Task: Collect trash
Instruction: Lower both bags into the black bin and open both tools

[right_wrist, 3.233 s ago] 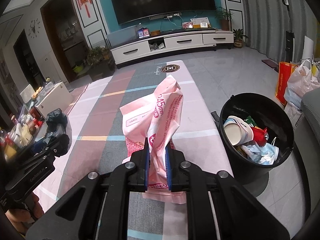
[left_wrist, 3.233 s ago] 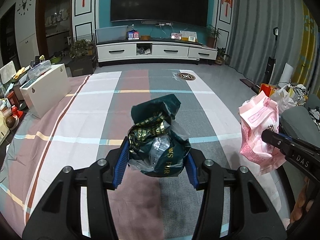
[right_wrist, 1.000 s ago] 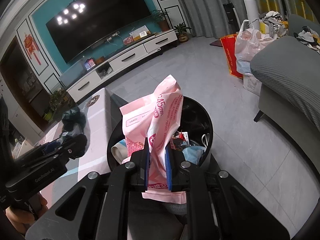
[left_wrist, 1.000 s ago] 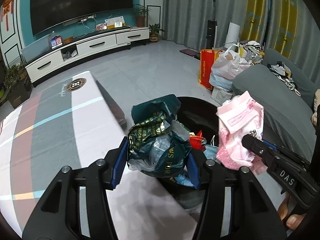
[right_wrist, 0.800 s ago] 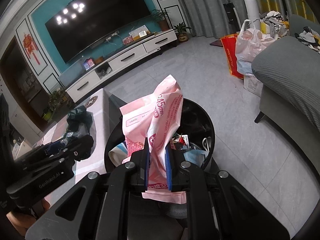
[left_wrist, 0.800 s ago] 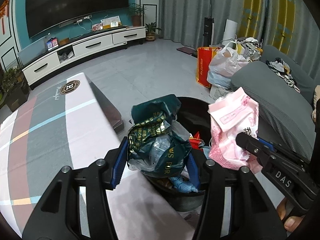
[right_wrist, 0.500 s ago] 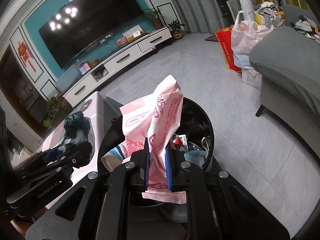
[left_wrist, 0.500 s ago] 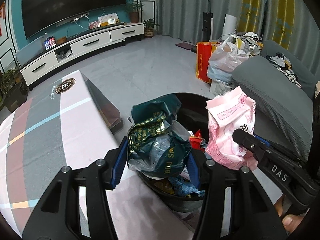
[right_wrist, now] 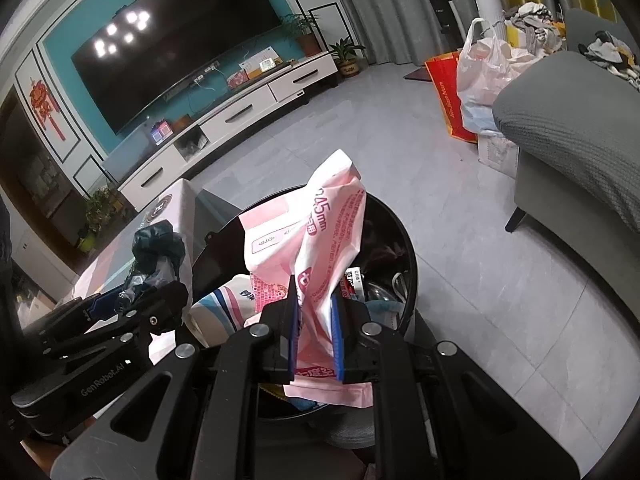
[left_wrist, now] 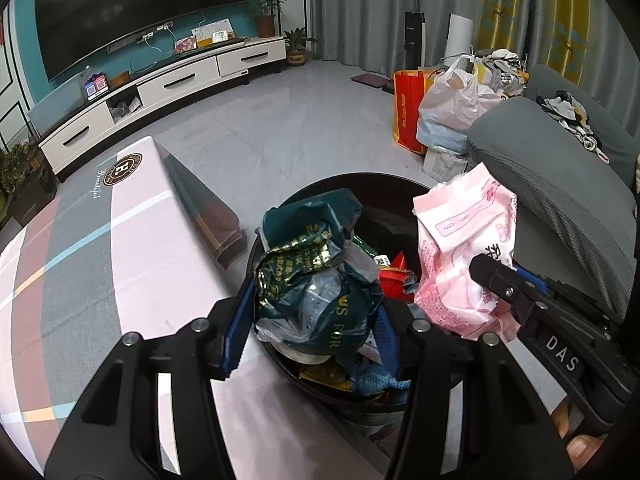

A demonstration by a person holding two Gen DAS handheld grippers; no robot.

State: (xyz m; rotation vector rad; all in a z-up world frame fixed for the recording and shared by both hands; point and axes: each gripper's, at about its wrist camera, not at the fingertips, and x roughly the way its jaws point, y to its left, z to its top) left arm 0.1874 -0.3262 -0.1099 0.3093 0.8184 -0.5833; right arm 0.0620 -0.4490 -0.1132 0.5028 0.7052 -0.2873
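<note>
My left gripper (left_wrist: 312, 320) is shut on a crumpled dark green wrapper (left_wrist: 316, 280) with gold print, held over the near left rim of a round black trash bin (left_wrist: 352, 184). The bin holds cups, red packets and other rubbish. My right gripper (right_wrist: 316, 320) is shut on a pink plastic package (right_wrist: 316, 236), which stands upright over the bin (right_wrist: 404, 240). In the left wrist view the pink package (left_wrist: 464, 256) hangs over the bin's right side. In the right wrist view the green wrapper (right_wrist: 158, 252) shows at the left, over the bin's edge.
A low table with a pink and grey striped cloth (left_wrist: 100, 264) stands against the bin's left side. A grey sofa (left_wrist: 560, 184) is to the right. Full plastic bags and a red bag (left_wrist: 408, 112) sit on the tiled floor beyond, with a white TV cabinet (left_wrist: 168, 80) at the back.
Both grippers have swung from above the table to over the bin and sunk a little toward it. Each still holds its piece of trash.
</note>
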